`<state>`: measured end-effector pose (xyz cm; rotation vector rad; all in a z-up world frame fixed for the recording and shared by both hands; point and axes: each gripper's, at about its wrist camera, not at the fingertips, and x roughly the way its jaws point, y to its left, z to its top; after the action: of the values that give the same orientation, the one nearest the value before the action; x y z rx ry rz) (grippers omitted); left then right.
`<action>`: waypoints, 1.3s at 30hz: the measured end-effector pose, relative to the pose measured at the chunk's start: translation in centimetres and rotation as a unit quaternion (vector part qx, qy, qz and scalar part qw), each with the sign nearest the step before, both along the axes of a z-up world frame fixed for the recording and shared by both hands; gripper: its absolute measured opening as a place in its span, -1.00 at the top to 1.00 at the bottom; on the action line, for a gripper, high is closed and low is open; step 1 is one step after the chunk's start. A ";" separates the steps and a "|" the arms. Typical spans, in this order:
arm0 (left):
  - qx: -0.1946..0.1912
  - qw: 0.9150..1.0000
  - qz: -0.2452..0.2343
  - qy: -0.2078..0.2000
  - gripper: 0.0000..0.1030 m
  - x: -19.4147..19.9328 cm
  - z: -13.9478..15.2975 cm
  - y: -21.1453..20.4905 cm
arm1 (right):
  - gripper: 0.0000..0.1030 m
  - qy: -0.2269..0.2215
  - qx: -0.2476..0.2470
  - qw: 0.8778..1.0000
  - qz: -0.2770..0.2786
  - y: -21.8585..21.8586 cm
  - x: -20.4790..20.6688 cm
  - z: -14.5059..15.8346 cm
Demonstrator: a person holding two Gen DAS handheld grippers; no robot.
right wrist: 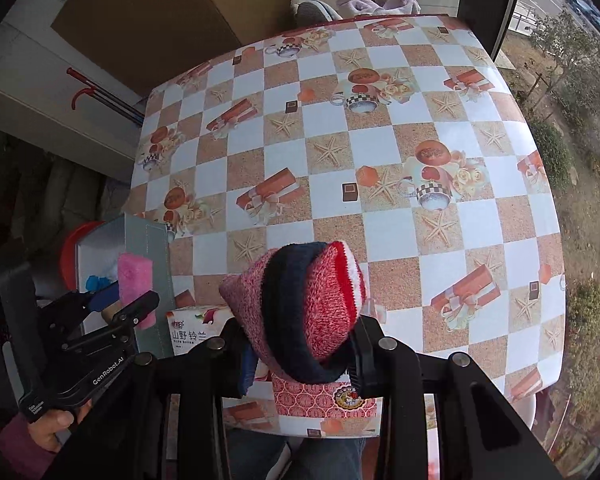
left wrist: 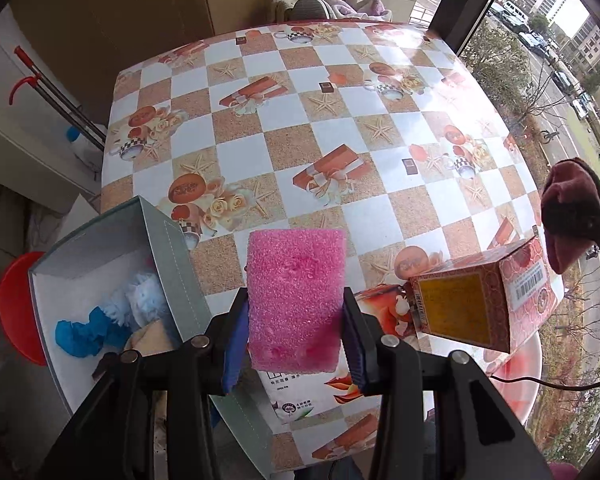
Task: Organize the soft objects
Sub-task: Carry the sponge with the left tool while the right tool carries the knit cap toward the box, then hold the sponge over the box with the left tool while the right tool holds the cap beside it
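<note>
Pink rectangular foam sponge is pinched between the jaws of the left gripper, held above the tabletop beside an open grey box; only the left wrist view shows the blue and white fluffy cloths inside that box. Only the right wrist view shows the red, navy and white knitted sock roll clearly, clamped in the right gripper jaws above a red patterned carton. Checkered vinyl with starfish prints covers the tabletop, which stands by a large window.
</note>
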<state>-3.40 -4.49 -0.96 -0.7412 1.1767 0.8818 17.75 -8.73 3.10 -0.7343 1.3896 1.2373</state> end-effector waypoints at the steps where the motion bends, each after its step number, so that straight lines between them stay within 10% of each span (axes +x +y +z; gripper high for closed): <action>1: 0.002 1.000 -0.001 0.000 0.11 -0.4 0.2 -0.4 | 0.29 0.000 0.000 1.000 0.005 -0.3 -0.9 0.1; 39: 0.021 0.986 0.165 -0.031 0.11 -19.8 1.1 -3.8 | 0.29 -0.020 -0.025 0.970 0.242 1.4 -24.9 -1.0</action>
<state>-23.25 -8.28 0.11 -0.9388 0.9919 1.1458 -7.14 -7.33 2.06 -1.1757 1.2501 1.5538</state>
